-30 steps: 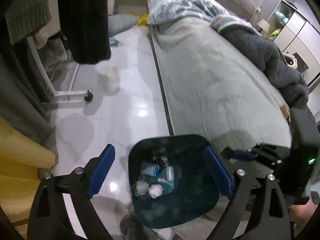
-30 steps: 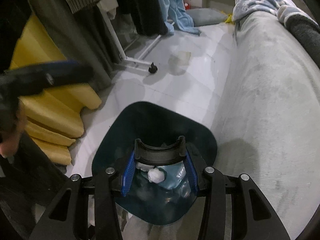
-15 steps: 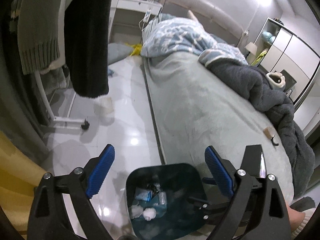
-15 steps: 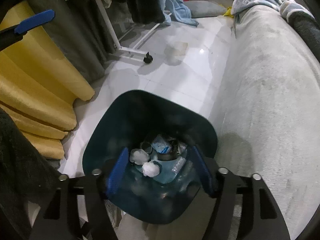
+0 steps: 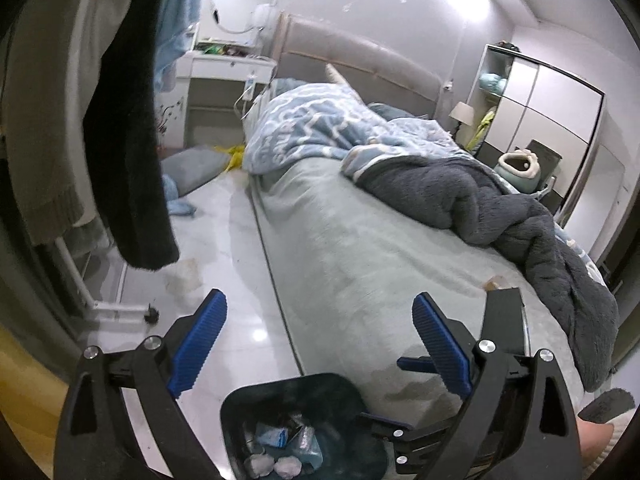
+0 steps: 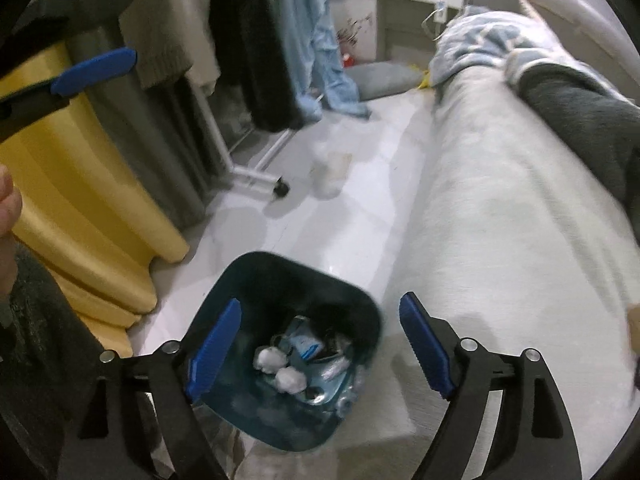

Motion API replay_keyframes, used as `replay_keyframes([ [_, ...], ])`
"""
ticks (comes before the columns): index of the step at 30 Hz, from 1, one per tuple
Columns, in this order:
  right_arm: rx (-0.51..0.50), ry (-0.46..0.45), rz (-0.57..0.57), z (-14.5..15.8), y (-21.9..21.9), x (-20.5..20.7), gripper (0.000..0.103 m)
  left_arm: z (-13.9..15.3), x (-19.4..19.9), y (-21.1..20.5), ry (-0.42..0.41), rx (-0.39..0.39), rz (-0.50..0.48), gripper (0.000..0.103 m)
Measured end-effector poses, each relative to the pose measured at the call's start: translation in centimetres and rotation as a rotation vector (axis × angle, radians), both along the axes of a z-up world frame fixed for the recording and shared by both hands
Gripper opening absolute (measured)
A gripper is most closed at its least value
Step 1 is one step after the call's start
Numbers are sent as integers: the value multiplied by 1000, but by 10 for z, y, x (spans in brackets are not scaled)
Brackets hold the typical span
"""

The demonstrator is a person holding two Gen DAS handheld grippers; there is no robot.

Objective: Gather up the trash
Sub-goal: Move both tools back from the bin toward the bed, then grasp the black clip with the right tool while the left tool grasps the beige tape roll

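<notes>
A dark teal bin [image 5: 292, 396] stands on the white floor beside the bed; it also shows in the right wrist view [image 6: 256, 276]. It holds white crumpled tissues [image 6: 276, 364], blue wrappers and clear plastic. My left gripper [image 5: 316, 344] is open and empty, raised above the bin and pointing along the bed. My right gripper [image 6: 320, 344] is open and empty above the bin's right rim. A small brown scrap [image 5: 494, 282] lies on the bed near the dark blanket. The other gripper shows at the right edge of the left view [image 5: 420, 364].
A grey-green bed [image 5: 360, 260] with a blue quilt and a dark grey blanket [image 5: 500, 216] fills the right. A clothes rack with hanging garments [image 5: 128, 152] stands left, its wheeled foot [image 6: 280, 188] on the floor. Yellow curtain [image 6: 80, 200] at left. Pale mark on floor [image 6: 332, 168].
My right gripper opened and dropped a black ring-shaped piece into the bin, then rose. My left gripper lifted and tilted up from the bin toward the bed and room.
</notes>
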State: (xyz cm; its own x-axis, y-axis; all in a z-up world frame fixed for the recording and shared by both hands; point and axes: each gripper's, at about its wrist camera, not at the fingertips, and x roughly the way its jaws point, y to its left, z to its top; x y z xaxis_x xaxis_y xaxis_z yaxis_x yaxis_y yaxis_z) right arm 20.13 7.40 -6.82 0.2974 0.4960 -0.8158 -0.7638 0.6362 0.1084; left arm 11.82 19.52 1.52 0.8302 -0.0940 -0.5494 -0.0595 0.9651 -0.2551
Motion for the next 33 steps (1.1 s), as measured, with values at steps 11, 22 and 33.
replay_keyframes([
  [11,78,-68,-172,17,-99,26,83,8,22,-49,-14,-3,-87,95],
  [22,134,-117,-316,27,-184,42,83,5,40,-99,-7,23,-194,95],
  [33,117,-161,-390,19,-246,49,83,2,70,-150,-19,96,-366,95],
])
